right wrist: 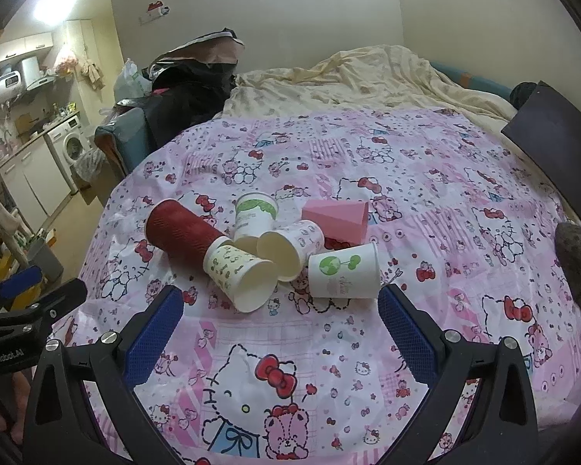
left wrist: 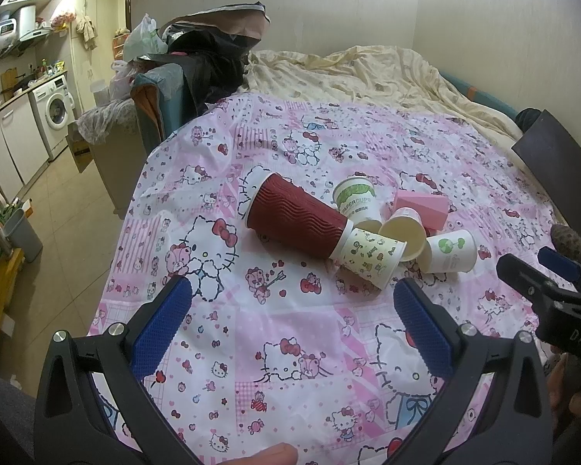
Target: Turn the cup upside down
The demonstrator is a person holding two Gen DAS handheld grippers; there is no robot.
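Note:
Several paper cups lie on their sides in a cluster on the pink Hello Kitty cloth point(left wrist: 290, 321). A tall dark-red ribbed cup point(left wrist: 296, 215) point(right wrist: 184, 230) lies at the left. A yellowish patterned cup point(left wrist: 372, 254) point(right wrist: 240, 275) touches it. A green-print white cup point(left wrist: 358, 199) point(right wrist: 253, 217), a small pink-print cup point(left wrist: 404, 228) point(right wrist: 290, 244) and a green-tree cup point(left wrist: 451, 250) point(right wrist: 344, 273) lie beside them. My left gripper point(left wrist: 294, 294) is open and empty, short of the cluster. My right gripper point(right wrist: 281, 298) is open and empty, just before the cups.
A pink box point(left wrist: 422, 205) point(right wrist: 339, 221) lies behind the cups. A rumpled cream blanket point(left wrist: 368, 73) covers the far bed. Dark bags and clothes point(left wrist: 209, 50) pile at back left. A dark board point(left wrist: 557, 162) stands at right. The kitchen floor point(left wrist: 69, 201) drops off to the left.

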